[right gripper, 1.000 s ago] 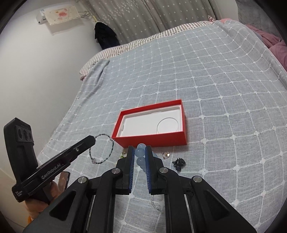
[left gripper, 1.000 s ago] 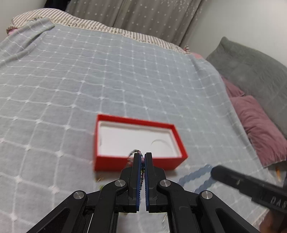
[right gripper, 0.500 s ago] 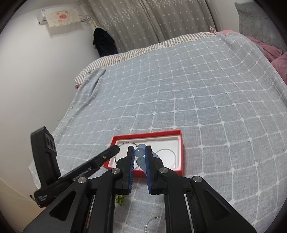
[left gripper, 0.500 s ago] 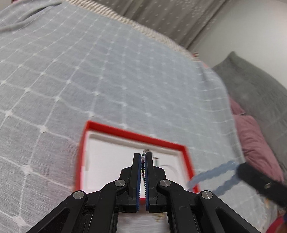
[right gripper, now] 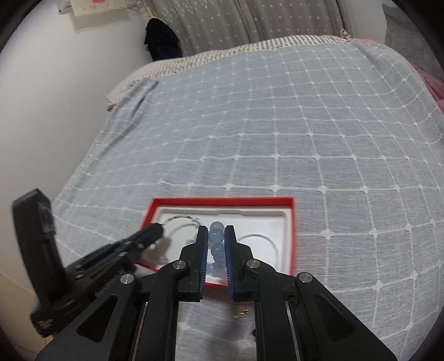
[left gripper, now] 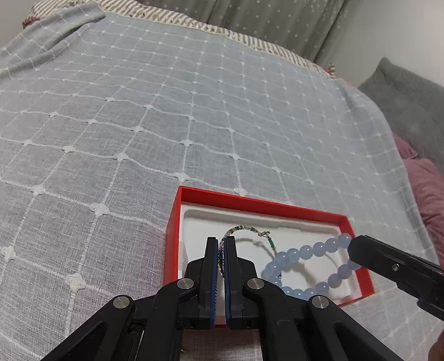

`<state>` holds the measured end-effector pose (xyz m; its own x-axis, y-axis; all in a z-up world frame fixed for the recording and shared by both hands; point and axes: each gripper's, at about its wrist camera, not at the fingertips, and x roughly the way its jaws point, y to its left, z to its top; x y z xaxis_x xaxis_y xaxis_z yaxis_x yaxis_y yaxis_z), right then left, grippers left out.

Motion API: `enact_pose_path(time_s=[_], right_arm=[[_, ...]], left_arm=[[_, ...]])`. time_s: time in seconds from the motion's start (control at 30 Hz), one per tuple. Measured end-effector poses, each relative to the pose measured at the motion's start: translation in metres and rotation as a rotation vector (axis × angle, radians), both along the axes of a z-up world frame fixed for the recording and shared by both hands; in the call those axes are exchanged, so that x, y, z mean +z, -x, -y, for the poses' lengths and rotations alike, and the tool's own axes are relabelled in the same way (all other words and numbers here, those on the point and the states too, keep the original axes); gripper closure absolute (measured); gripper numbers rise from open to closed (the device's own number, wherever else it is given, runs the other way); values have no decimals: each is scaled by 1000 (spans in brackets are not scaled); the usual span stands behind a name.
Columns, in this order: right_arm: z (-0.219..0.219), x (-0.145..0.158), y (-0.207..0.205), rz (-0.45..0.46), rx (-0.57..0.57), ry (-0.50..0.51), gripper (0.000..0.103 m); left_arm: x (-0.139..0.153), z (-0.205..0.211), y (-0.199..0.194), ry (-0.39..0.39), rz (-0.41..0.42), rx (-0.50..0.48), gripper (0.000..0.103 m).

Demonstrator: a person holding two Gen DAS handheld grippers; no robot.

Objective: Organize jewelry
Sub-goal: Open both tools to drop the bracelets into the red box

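A red box (left gripper: pixel 177 222) with a white insert lies on the bed; it also shows in the right wrist view (right gripper: pixel 291 236). My left gripper (left gripper: pixel 220 241) is shut on a thin multicoloured beaded bracelet (left gripper: pixel 244 230) and holds it over the box's left part. My right gripper (right gripper: pixel 216 230) is shut on a pale blue bead bracelet (right gripper: pixel 217 236), whose loop (left gripper: pixel 308 251) hangs over the box's right part. The right gripper's tip (left gripper: pixel 358 250) shows in the left wrist view, and the left gripper (right gripper: pixel 158 229) shows in the right wrist view.
The bed has a grey-blue checked cover (left gripper: pixel 166 111). Grey and pink pillows (left gripper: pixel 416 138) lie at the right. A small gold piece (right gripper: pixel 241 313) lies on the cover under my right gripper. Curtains (right gripper: pixel 249 19) hang behind the bed.
Both grippers moved forward from the near edge of the box to above it, each carrying its bracelet. The bracelets now hang over the white insert.
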<state>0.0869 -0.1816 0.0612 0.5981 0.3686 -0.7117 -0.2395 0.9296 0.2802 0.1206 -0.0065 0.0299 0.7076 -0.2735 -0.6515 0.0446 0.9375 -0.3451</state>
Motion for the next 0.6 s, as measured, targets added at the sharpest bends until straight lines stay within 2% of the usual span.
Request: enact_pose_path(time_s=[0.27,0.33,0.37,0.4,0.43,0.5,0.6], right_arm=[[21,-12,-4,-12,-43,27,90],[22,-9,-2,-9,-46,35,88],[22,-6,0,-8,-43,37,86],[22,-3,3,-4,-41,39,81],[23,1,6,5,-39,42,73],[23,7,16,26,-38,55,65],[25,14,26,37,-37,66,61]], left_arm=[[5,7,3,-53,11,-9,102],[9,9,5,-51,6,-19,94],[12,10,8,-55,10,-25,86],[15,12,10,-65,14,-25,80],[18,14,13,-83,21,-25,77],[23,18,18,-113,27,-32,68],[27,21,26,-148,32,-42,57]])
